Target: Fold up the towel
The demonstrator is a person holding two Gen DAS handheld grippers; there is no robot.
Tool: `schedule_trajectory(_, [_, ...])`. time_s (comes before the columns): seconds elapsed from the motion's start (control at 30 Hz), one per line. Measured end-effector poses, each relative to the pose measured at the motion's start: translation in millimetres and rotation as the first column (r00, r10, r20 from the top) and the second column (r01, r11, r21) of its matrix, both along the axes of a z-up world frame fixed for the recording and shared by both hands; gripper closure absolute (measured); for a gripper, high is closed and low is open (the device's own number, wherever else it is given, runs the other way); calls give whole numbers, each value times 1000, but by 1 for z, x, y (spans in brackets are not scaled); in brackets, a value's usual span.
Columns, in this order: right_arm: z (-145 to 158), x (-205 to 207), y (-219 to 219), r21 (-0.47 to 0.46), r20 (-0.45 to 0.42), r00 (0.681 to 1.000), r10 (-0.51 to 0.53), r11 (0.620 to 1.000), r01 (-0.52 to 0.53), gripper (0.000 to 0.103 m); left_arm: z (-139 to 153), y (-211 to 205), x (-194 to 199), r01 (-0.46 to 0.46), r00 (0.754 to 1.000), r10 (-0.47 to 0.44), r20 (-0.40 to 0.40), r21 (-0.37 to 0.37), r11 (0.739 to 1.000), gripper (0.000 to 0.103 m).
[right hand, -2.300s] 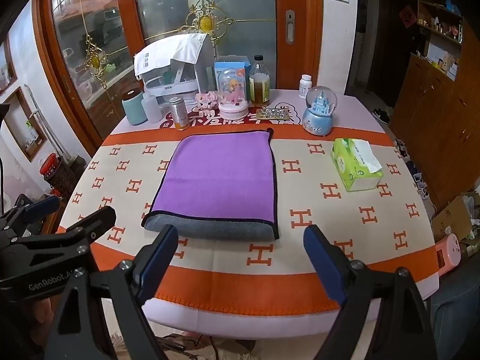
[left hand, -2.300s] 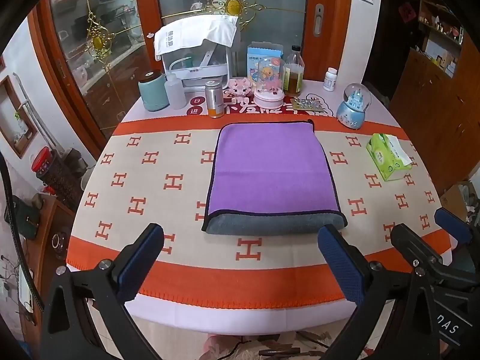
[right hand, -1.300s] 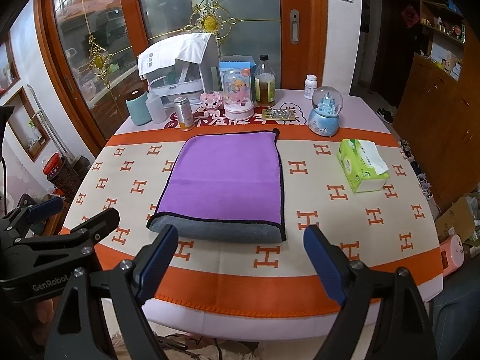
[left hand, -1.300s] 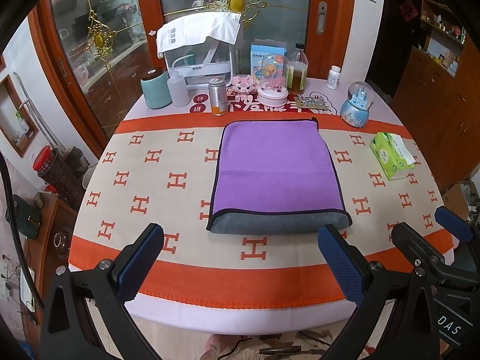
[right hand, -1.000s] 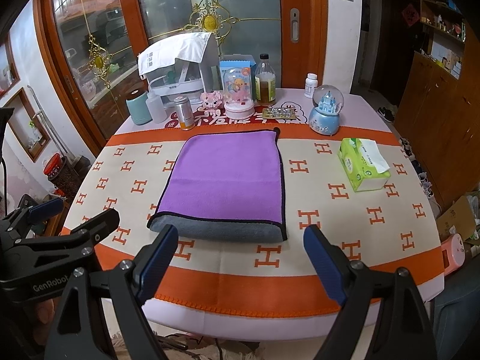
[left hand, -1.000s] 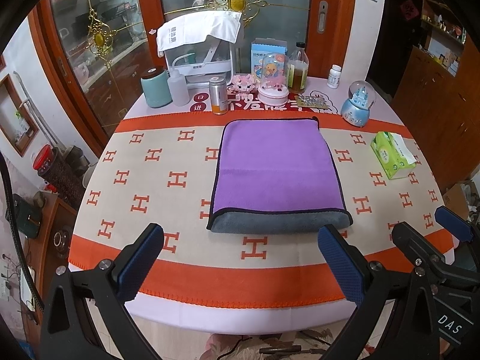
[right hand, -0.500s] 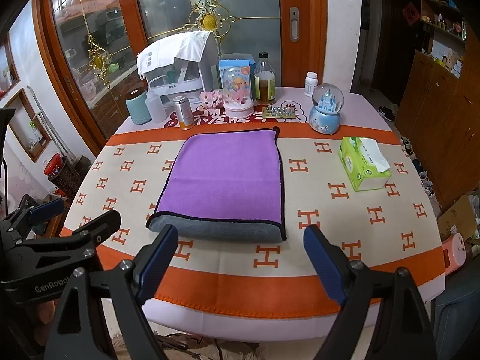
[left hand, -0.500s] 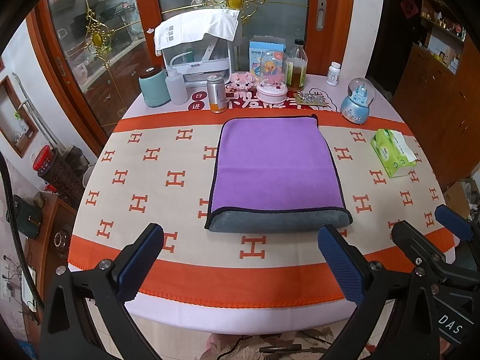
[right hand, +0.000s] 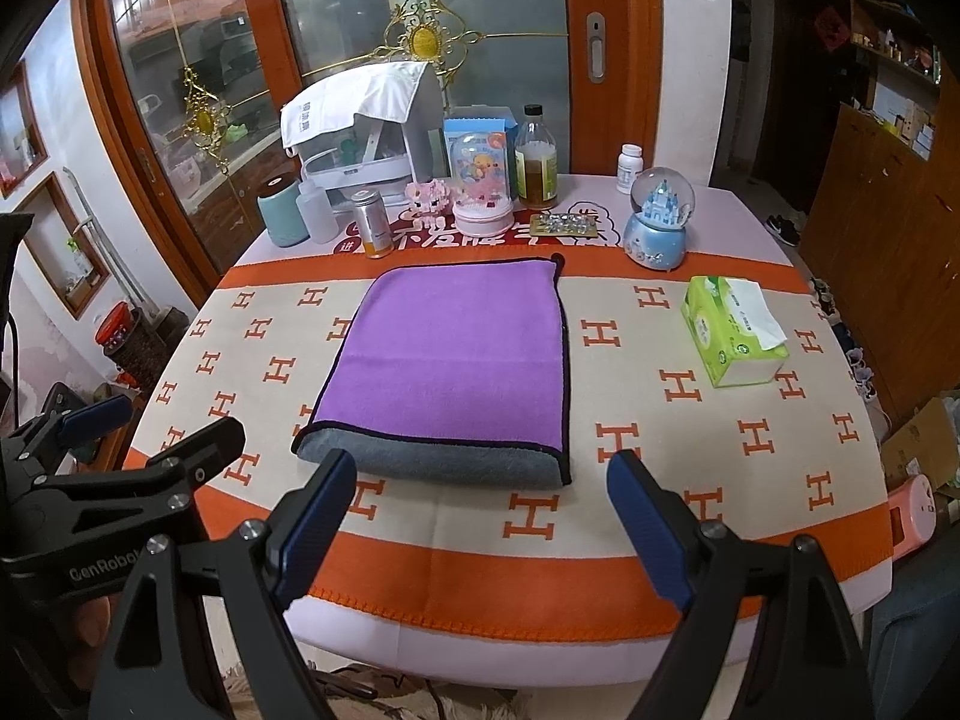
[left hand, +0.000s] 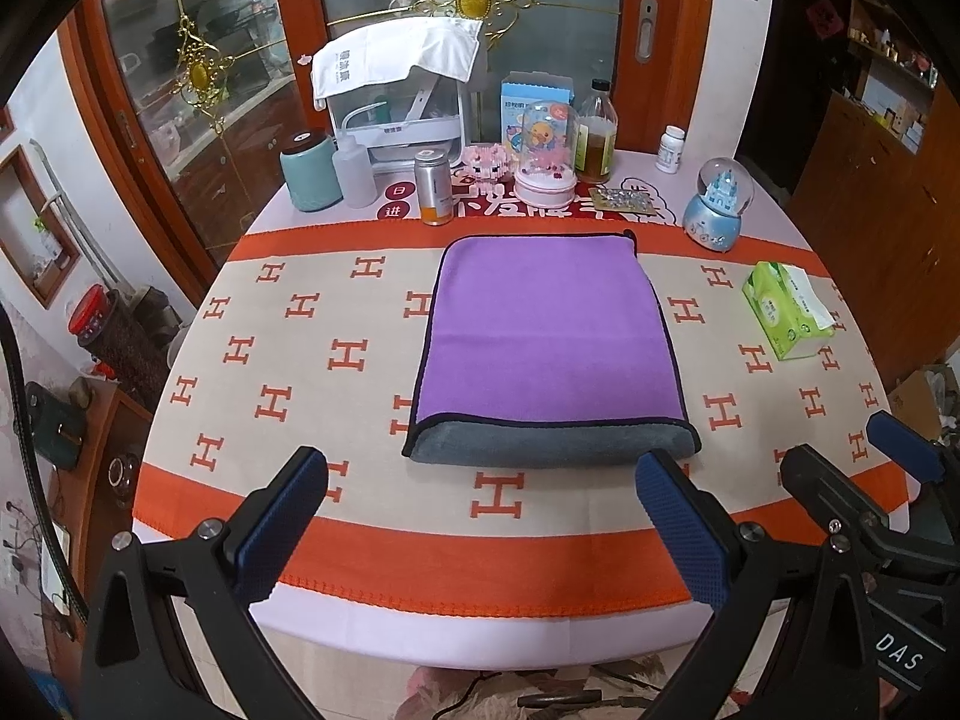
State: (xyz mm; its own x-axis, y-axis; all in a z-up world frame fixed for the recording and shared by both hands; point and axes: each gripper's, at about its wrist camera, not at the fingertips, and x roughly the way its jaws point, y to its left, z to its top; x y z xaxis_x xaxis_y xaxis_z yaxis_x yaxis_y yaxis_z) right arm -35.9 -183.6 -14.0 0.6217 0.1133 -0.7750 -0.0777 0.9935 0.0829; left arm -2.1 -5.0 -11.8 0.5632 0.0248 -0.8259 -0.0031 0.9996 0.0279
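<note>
A purple towel [left hand: 549, 327] with a grey underside lies folded flat in the middle of the round table; it also shows in the right wrist view [right hand: 456, 354]. Its folded grey edge faces me. My left gripper [left hand: 480, 516] is open and empty, held back above the table's near edge, short of the towel. My right gripper [right hand: 480, 516] is open and empty too, at the same distance from the towel. The right gripper's body shows at the right of the left wrist view [left hand: 870, 498].
A beige and orange tablecloth [left hand: 300, 360] covers the table. A green tissue pack [left hand: 786, 318] lies right of the towel. A snow globe [left hand: 720, 204], bottles, a can [left hand: 433, 187], a teal jar [left hand: 309, 171] and a white appliance [left hand: 396, 96] stand along the far edge.
Both grippers have drifted slightly, so the view shifts a little. The towel has not moved and both grippers stay open.
</note>
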Motion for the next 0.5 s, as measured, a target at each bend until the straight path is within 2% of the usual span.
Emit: schedule_trajectory(0.5, [4,-9,-22,9,24,998,54,998,-54,17,6,-19,-16,-30,999,29,26,8,1000,1])
